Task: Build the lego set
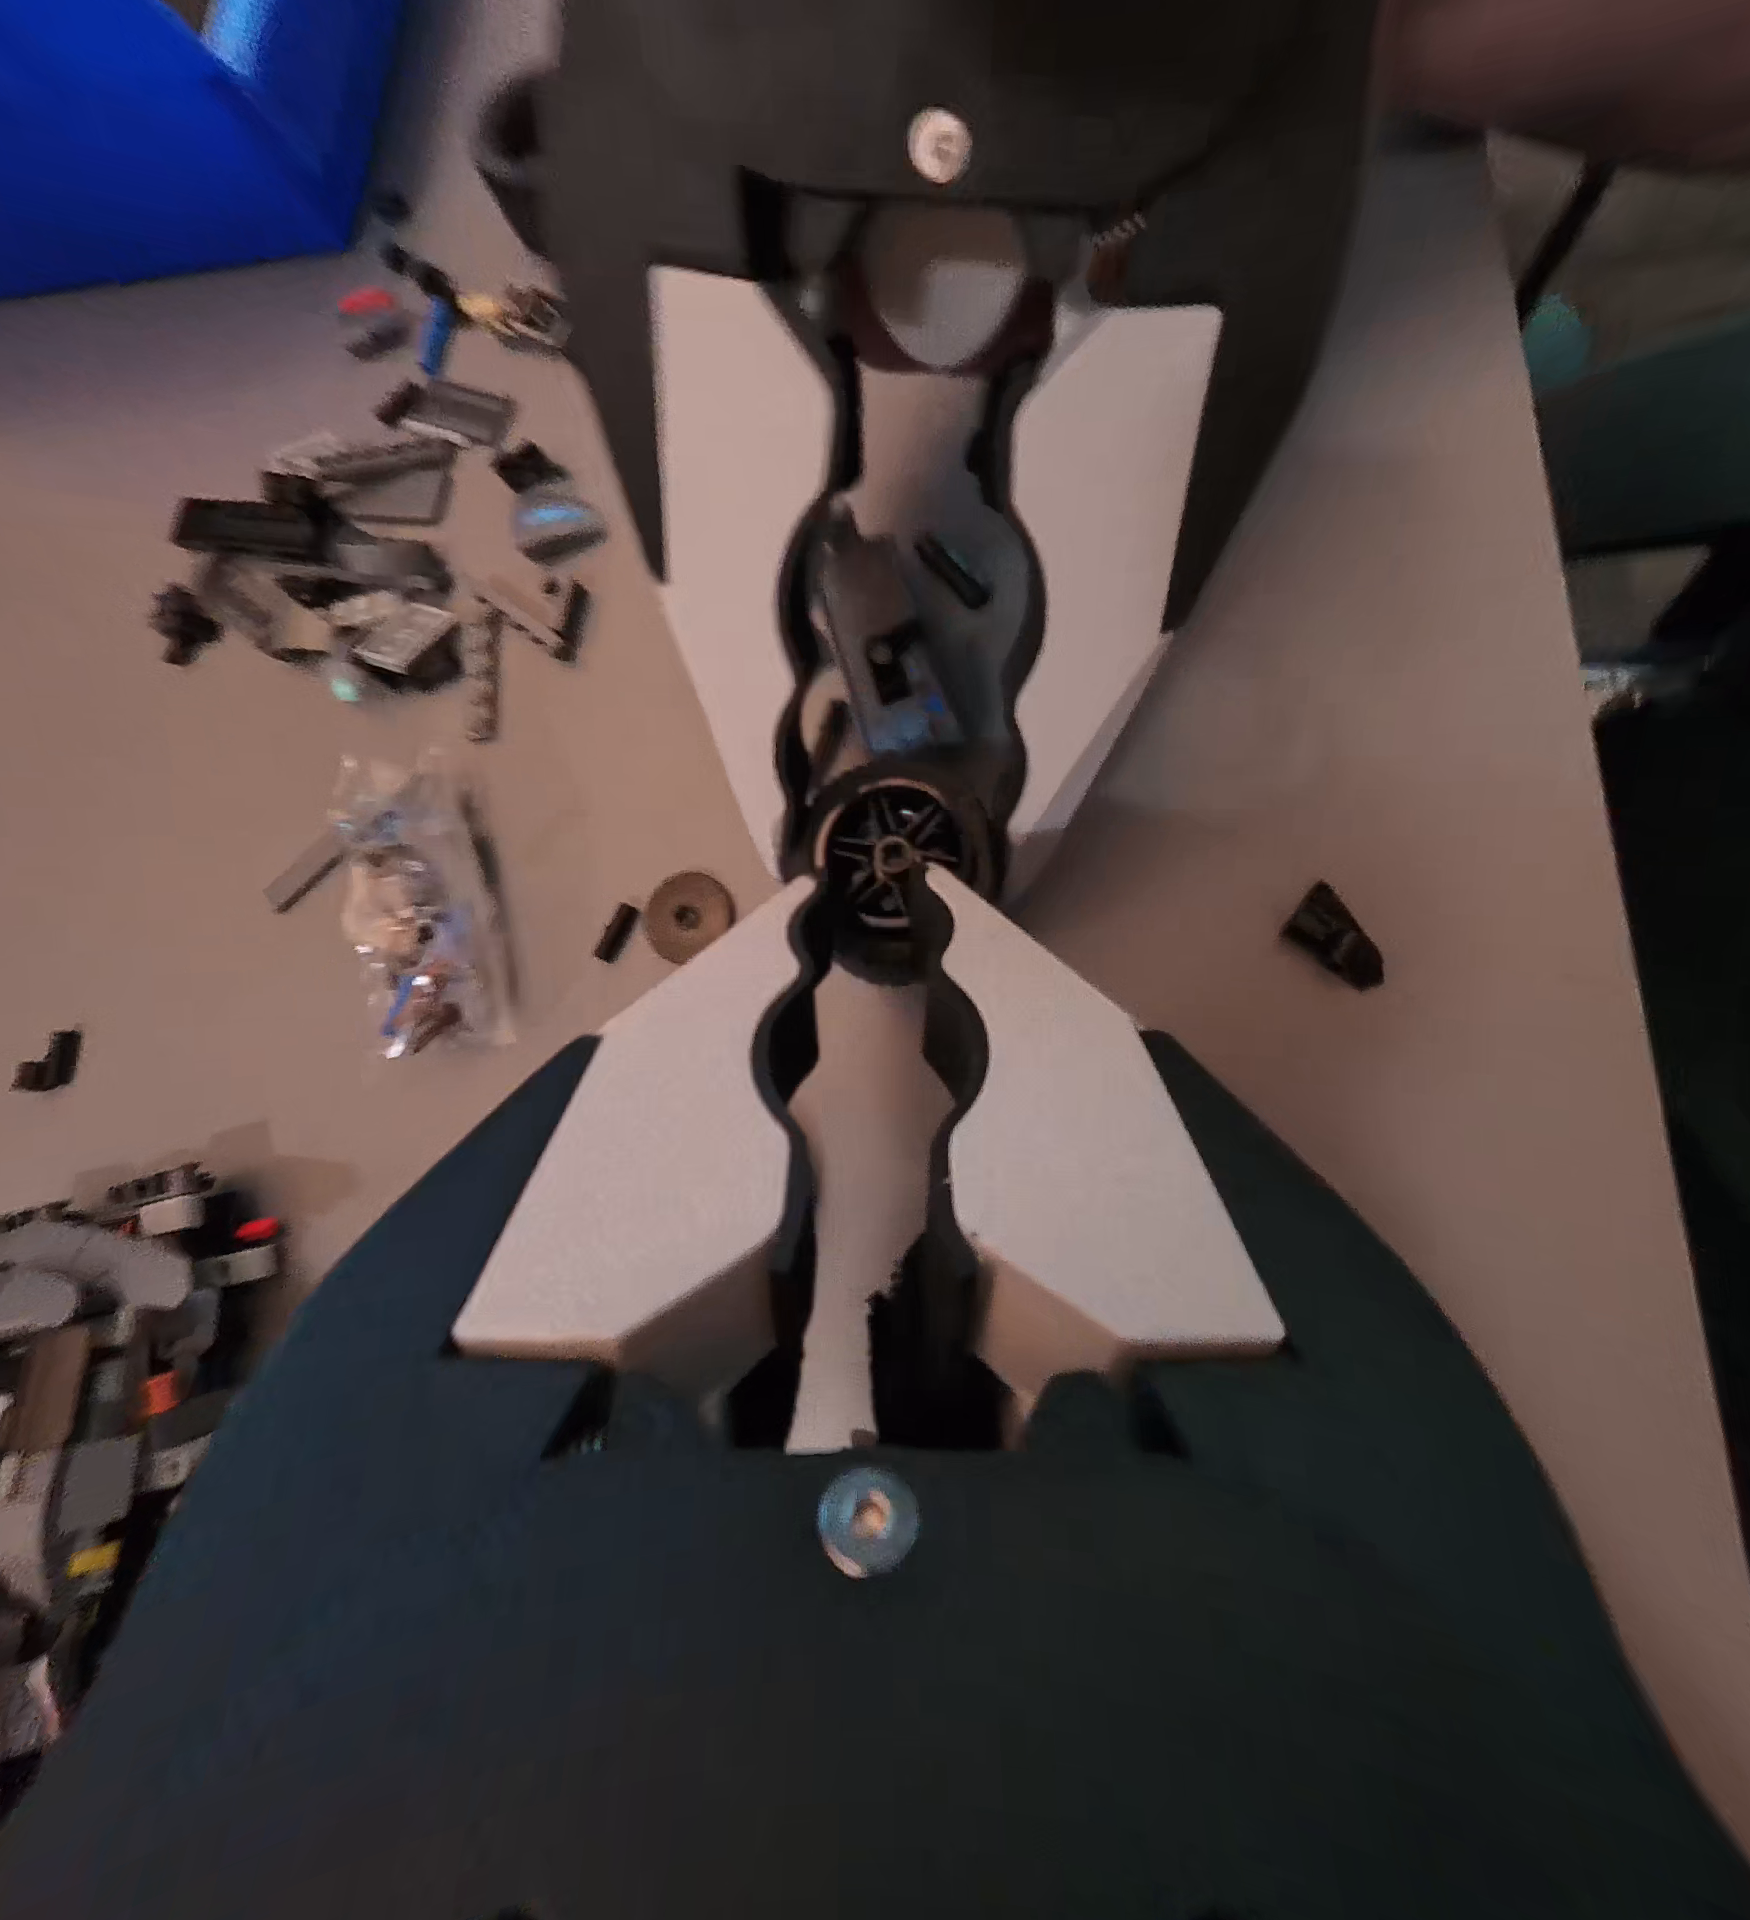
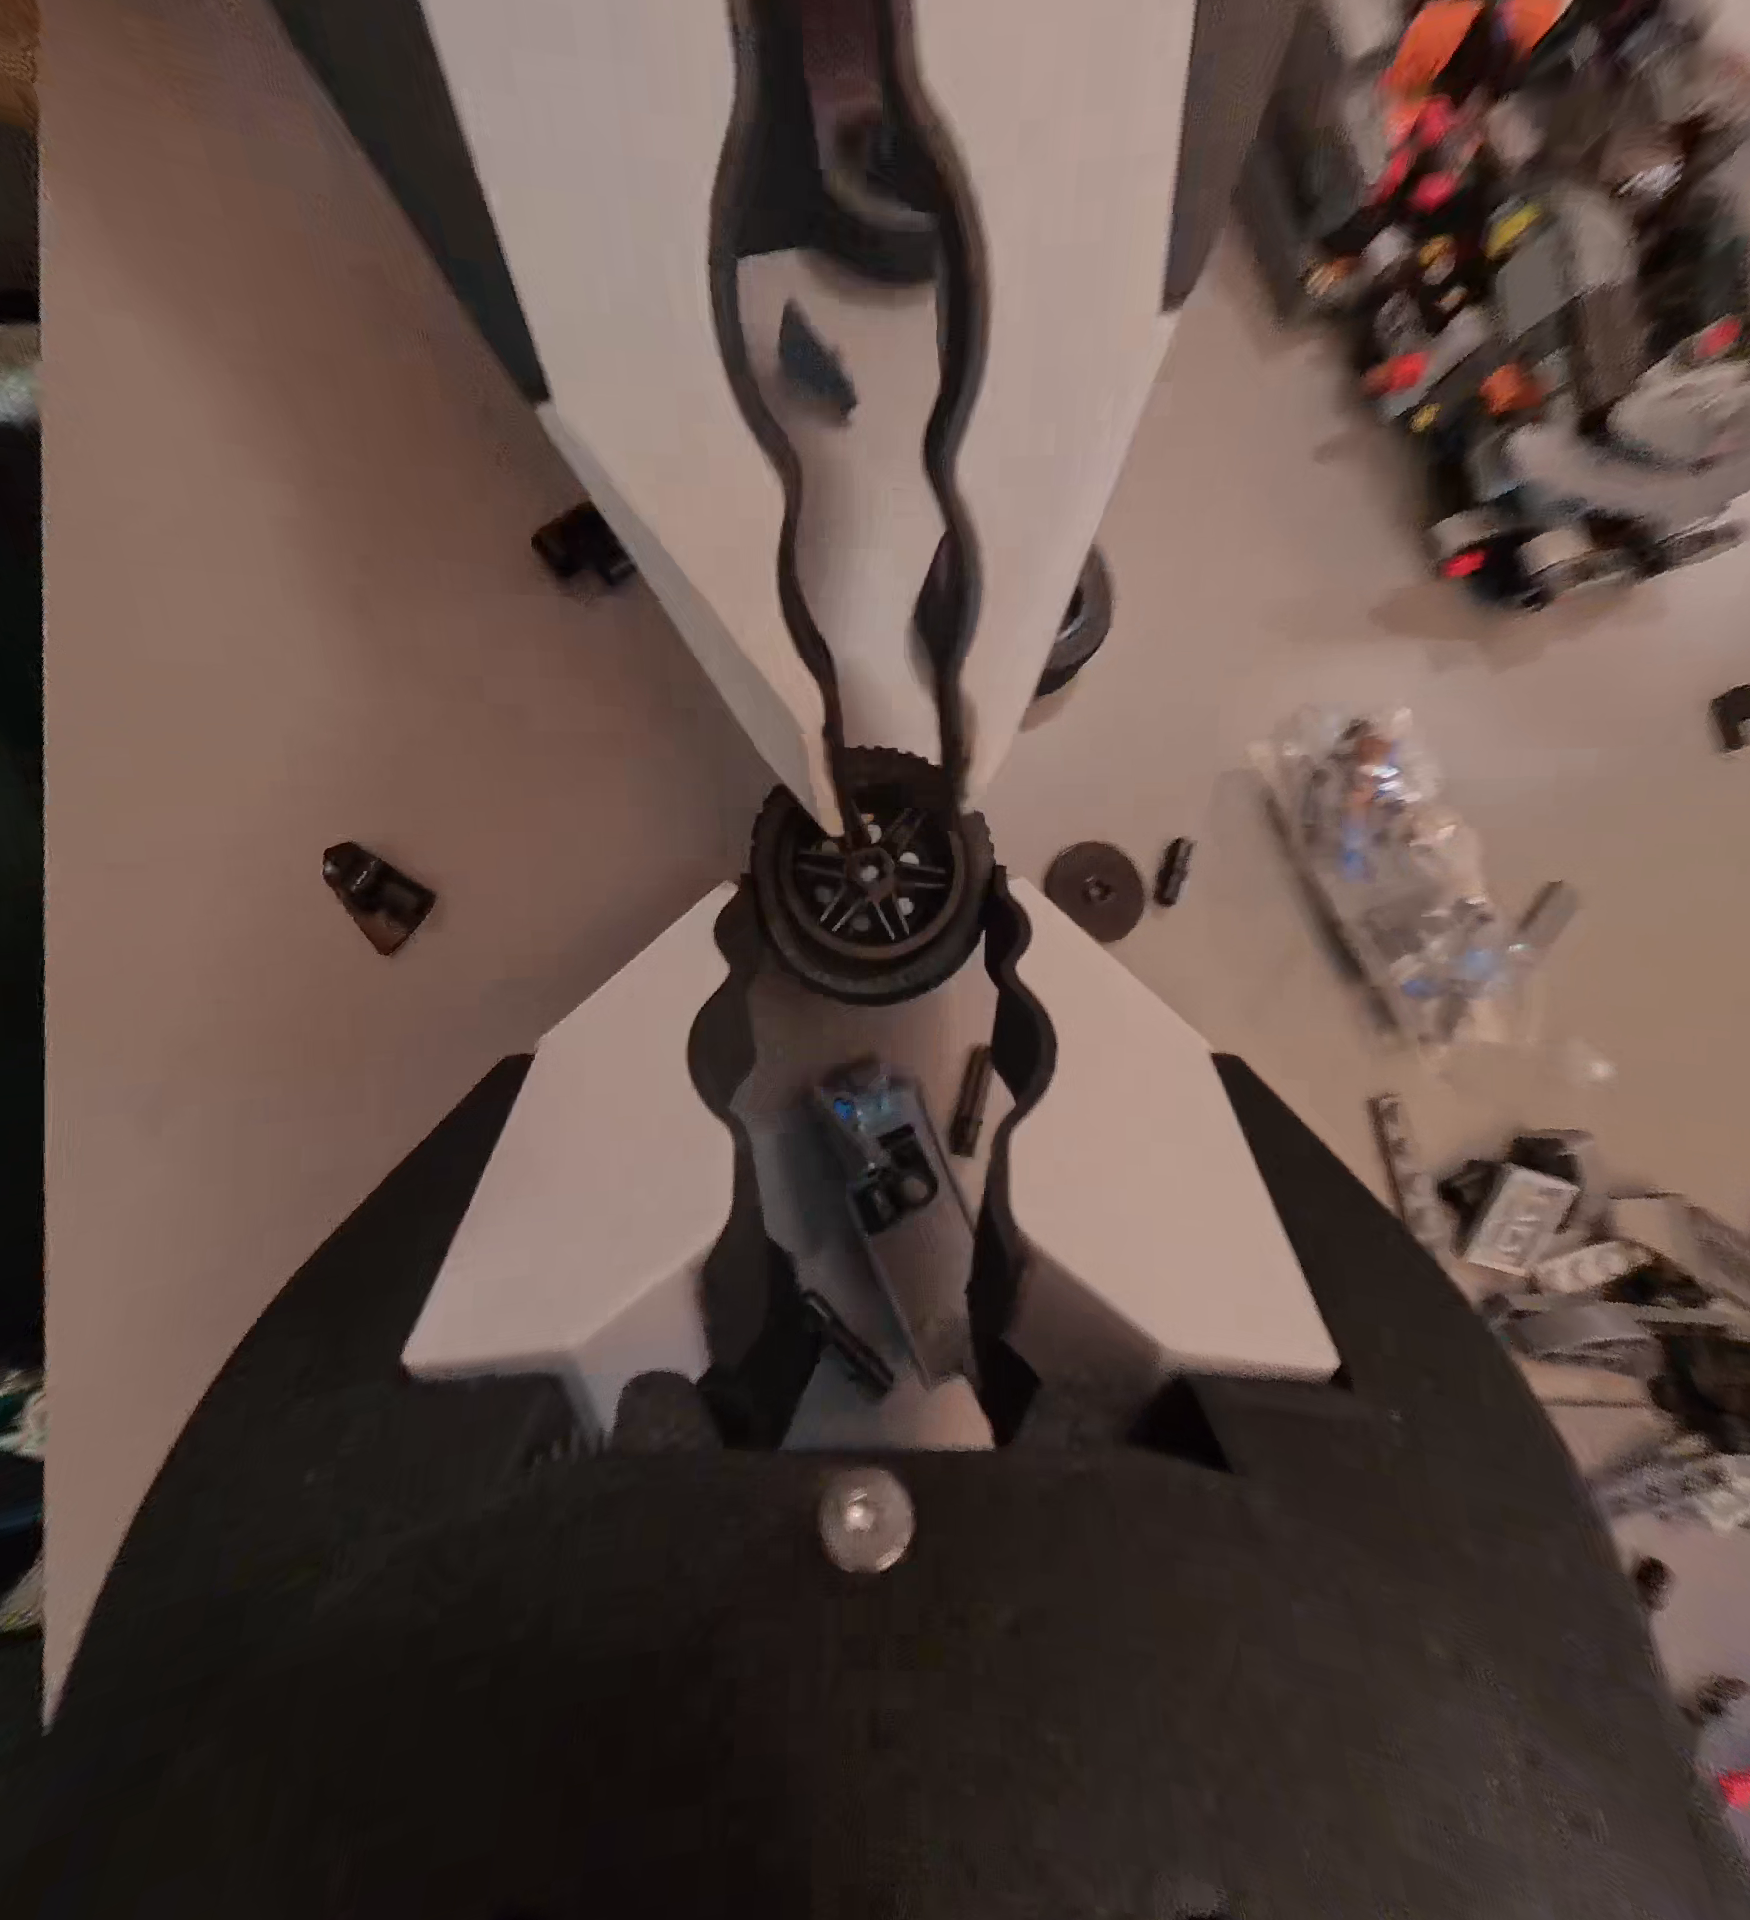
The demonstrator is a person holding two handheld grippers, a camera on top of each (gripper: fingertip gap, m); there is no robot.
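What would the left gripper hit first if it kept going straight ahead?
The small black spoked wheel with rubber tyre, already at the left gripper tips; directly behind sits the right gripper.

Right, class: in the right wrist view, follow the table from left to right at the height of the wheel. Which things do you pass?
Small black sloped piece → black spoked wheel held between the gripper tips → flat dark round disc → short black pin → clear bag of parts.

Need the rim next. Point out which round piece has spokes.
The wheel in the middle: black spokes inside a tyre. The disc beside it is flat and plain.
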